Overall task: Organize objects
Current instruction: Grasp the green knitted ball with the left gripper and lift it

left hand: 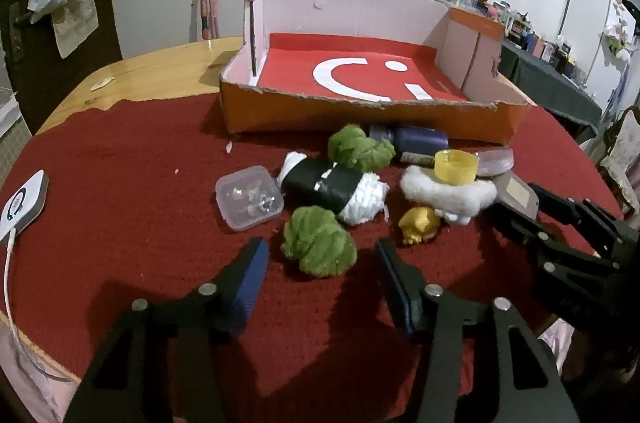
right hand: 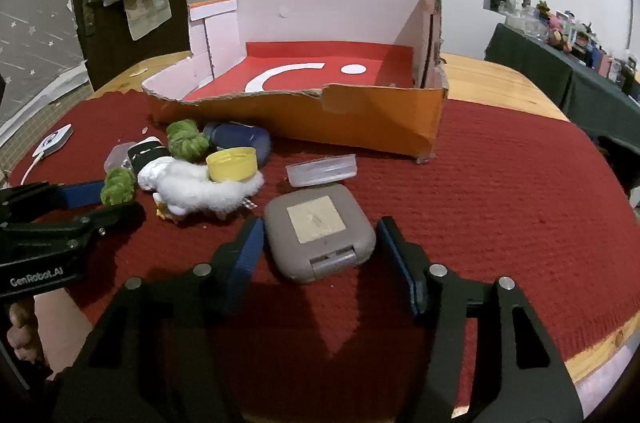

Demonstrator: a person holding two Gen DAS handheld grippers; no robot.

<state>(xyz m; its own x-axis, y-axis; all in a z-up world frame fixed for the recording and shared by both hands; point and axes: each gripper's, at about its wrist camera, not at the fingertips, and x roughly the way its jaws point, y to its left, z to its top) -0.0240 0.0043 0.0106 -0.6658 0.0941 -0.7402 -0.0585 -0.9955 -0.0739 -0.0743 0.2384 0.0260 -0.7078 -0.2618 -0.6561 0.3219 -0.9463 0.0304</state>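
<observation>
Two grippers are over the red cloth (right hand: 500,183) that covers most of your wooden table (right hand: 492,75). Your left gripper (left hand: 320,259) has its jaws partly open, one on each side of a green pom-pom (left hand: 319,246); the pads stand clear of it and grip nothing. Your right gripper (right hand: 320,243) is likewise partly open, straddling a grey square case (right hand: 320,233) that lies flat on the cloth, with a gap showing at each pad.

Beyond the pom-pom sits the clutter, near the middle of the table: a clear lidded tub (left hand: 248,197), a black-and-white roll (left hand: 334,189), a second green pom-pom (left hand: 360,147), a dark blue bottle (left hand: 416,139) on its side, a white fluffy toy (left hand: 448,195) with a yellow cap (left hand: 456,165) resting on it, and a small gold figure (left hand: 420,223) just in front of the toy. A flat clear case (right hand: 322,170) lies beyond the grey one, apart from it.

Your orange box (left hand: 372,121), torn along its near wall, stands toward the far edge with a red liner inside; I see nothing else on that liner. A white device (left hand: 22,201) with a cable lies at the left edge.
</observation>
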